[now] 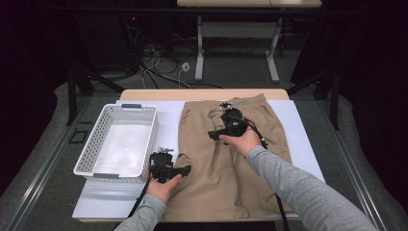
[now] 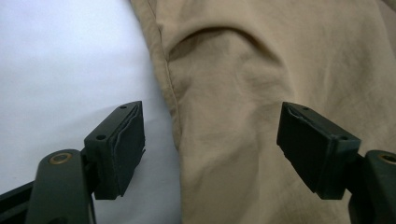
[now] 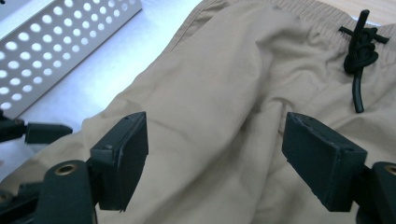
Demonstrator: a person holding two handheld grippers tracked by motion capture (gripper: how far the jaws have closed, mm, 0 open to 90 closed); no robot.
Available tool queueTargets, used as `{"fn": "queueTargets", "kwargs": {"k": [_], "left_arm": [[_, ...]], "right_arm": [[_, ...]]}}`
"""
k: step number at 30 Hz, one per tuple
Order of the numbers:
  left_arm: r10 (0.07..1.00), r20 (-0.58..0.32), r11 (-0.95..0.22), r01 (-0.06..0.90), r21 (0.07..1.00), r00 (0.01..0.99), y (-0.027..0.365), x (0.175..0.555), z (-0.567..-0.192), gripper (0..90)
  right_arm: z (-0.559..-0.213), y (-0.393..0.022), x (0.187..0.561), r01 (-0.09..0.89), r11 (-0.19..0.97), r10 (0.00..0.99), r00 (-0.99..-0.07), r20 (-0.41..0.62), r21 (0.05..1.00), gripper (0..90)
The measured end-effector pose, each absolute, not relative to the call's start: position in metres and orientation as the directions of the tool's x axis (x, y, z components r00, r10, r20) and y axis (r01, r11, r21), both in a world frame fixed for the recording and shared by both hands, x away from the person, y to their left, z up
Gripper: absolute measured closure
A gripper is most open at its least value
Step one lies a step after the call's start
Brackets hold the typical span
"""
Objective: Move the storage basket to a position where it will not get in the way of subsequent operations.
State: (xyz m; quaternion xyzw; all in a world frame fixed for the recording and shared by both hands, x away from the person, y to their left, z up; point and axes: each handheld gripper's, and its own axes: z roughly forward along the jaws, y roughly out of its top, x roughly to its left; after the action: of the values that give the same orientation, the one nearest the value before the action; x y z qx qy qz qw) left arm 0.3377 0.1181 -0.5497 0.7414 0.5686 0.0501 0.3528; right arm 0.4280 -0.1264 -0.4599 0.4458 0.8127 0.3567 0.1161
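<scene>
High view: fixed overhead, facing forward and down across the white-covered table (image 1: 298, 130). Left gripper view: very close, looking along its jaws at the left edge of the tan cotton shorts (image 2: 261, 84). Right gripper view: close, angled across the shorts toward the white perforated plastic basket (image 3: 56, 37). All three views share the shorts.

Tan shorts (image 1: 226, 154): one pair, light khaki woven cloth, spread flat on the white sheet (image 1: 298, 130) covering the table, waistband toward the far edge, leg openings toward the near edge. Elastic gathered waistband with a black drawstring (image 3: 359, 56), knotted, its loose end lying on the front panel. Side pocket opening gapes slightly at the left seam (image 2: 205, 37). Cloth softly wrinkled, with a raised fold near the centre. Lies just beside the white perforated basket (image 1: 120, 139), not touching it.
</scene>
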Motion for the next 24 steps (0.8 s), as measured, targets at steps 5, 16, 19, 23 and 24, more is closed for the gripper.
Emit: {"fn": "queueTargets", "kwargs": {"k": [5,16,19,23,24], "left_arm": [[0.873,-0.334,-0.108,0.809,0.578,0.355,0.115,0.336,-0.549,28.9],[0.861,-0.389,-0.076,0.839,0.539,0.328,0.114,0.329,-0.548,45.5],[0.865,-0.406,-0.049,0.855,0.517,0.295,0.114,0.329,-0.547,50.5],[0.847,-0.454,-0.038,0.884,0.466,0.276,0.116,0.332,-0.548,62.2],[0.851,-0.449,-0.04,0.885,0.464,0.273,0.116,0.332,-0.548,64.3]], "right_arm": [[-0.467,-0.119,0.437,0.644,0.334,0.812,-0.567,0.136,0.688,27.2],[-0.473,-0.103,0.449,0.657,0.285,0.813,-0.551,0.187,0.698,38.1],[-0.471,-0.098,0.45,0.65,0.282,0.808,-0.557,0.19,0.706,40.3],[-0.469,-0.09,0.451,0.64,0.275,0.803,-0.563,0.194,0.718,40.6],[-0.469,-0.088,0.451,0.642,0.279,0.801,-0.566,0.195,0.714,40.6]]}}
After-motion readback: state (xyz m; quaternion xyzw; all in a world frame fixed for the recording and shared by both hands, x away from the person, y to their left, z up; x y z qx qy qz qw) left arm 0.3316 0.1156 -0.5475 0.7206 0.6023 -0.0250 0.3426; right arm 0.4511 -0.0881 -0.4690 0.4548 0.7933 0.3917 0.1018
